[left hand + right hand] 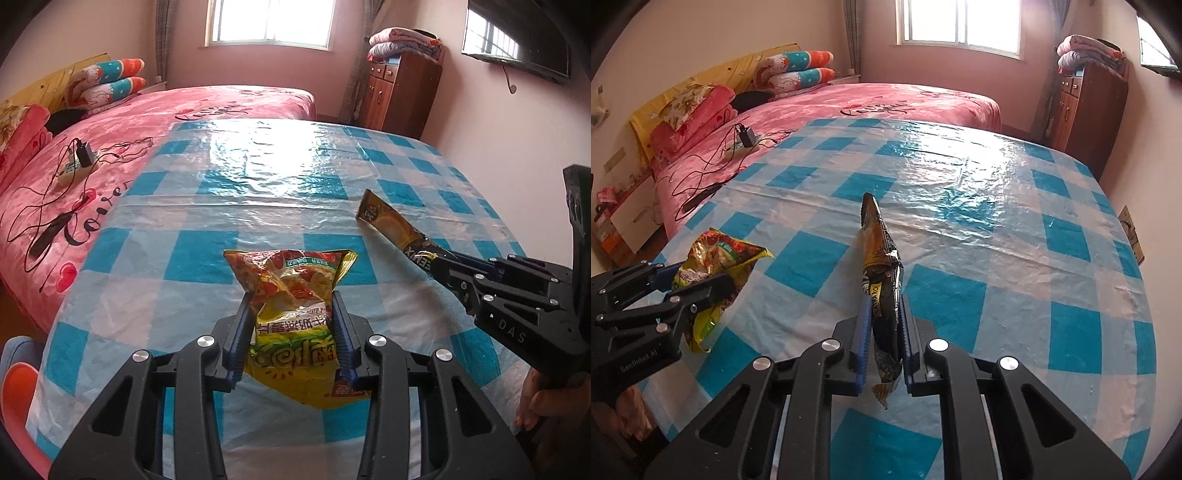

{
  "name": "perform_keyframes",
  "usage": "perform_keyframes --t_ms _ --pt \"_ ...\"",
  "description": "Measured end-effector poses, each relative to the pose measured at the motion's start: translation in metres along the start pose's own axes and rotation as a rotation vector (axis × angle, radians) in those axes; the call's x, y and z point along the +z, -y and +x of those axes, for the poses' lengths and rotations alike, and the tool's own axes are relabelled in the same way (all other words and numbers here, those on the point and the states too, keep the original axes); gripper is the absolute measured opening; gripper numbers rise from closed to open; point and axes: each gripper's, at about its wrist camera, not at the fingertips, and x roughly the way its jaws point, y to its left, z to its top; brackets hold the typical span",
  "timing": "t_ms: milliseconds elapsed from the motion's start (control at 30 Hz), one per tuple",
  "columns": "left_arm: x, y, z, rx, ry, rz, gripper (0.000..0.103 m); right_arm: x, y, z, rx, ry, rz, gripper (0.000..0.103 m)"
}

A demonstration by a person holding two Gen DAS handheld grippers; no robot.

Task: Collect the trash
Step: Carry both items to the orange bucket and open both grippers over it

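My left gripper [293,306] is shut on a crumpled yellow and red chip bag [291,291] and holds it above the blue and white checked table [258,177]. The same bag [716,262] and left gripper [701,284] show at the left of the right wrist view. My right gripper [884,306] is shut on a long black and gold coffee sachet [881,254], held edge-on above the table [960,192]. The sachet [391,225] and right gripper [448,269] also show at the right of the left wrist view.
A pink bed [122,125] with pillows, a charger and black cables [77,158] lies beyond the table on the left. A brown cabinet [399,92] with folded blankets stands at the back right. An orange chair [18,387] sits at the table's near left.
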Motion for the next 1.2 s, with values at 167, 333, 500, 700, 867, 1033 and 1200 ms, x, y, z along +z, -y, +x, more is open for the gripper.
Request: perform_keyframes --t_ms 167,333,500,700,867,1033,1200 --pt "-0.004 -0.013 -0.01 0.004 0.012 -0.017 0.042 0.0 -0.011 -0.005 0.007 0.002 -0.009 0.015" --pt "-0.008 -0.027 -0.02 0.01 0.025 -0.037 0.042 -0.001 -0.024 -0.01 0.027 -0.001 -0.012 0.015" --pt "-0.013 -0.044 -0.032 0.018 0.039 -0.064 0.042 0.0 -0.039 -0.015 0.048 -0.002 -0.023 0.015" --pt "-0.02 -0.065 -0.042 0.032 0.053 -0.103 0.042 -0.001 -0.054 -0.018 0.063 -0.002 -0.045 0.015" --pt "-0.026 -0.081 -0.047 0.042 0.055 -0.133 0.042 -0.004 -0.065 -0.018 0.11 -0.024 -0.038 0.015" --pt "-0.03 -0.092 -0.049 0.048 0.057 -0.153 0.042 -0.016 -0.07 -0.007 0.194 -0.113 0.016 0.018" --pt "-0.033 -0.1 -0.045 0.049 0.049 -0.173 0.042 -0.018 -0.076 -0.005 0.202 -0.118 -0.002 0.033"
